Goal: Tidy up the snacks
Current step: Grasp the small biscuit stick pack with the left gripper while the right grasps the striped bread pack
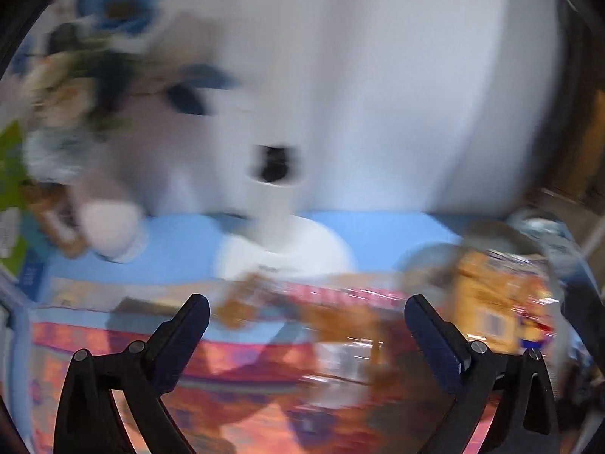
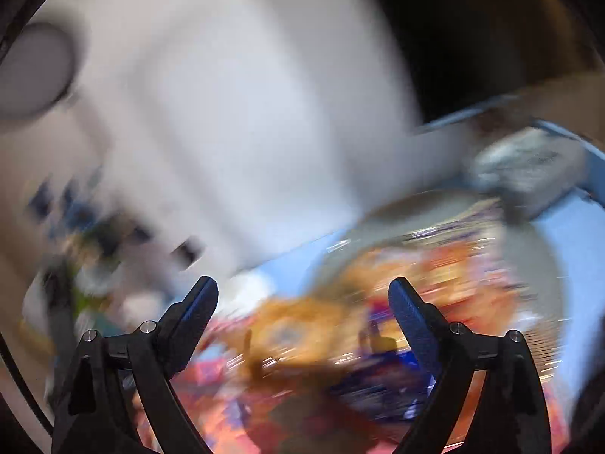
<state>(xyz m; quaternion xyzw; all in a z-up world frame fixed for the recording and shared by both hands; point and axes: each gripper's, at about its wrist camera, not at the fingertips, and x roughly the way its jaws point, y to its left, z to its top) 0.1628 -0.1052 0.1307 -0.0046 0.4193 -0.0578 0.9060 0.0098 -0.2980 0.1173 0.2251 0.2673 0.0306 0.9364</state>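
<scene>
Both views are heavily motion-blurred. In the left wrist view my left gripper [image 1: 307, 306] is open and empty above a large red and orange snack packet [image 1: 234, 363] lying on the blue table [image 1: 378, 230]. A yellow-orange snack packet [image 1: 499, 302] sits in a round metal tray [image 1: 427, 261] to the right. In the right wrist view my right gripper [image 2: 303, 291] is open and empty over a pile of orange, red and blue snack packets [image 2: 378, 333] on the round metal tray [image 2: 544, 265].
A white cup-like object [image 1: 280, 204] on a white plate [image 1: 332, 249] stands behind the packets. A flower arrangement [image 1: 75, 83] and a green box [image 1: 11, 174] are at the left. A silvery packet [image 2: 529, 166] lies at the far right table edge. A white wall is behind.
</scene>
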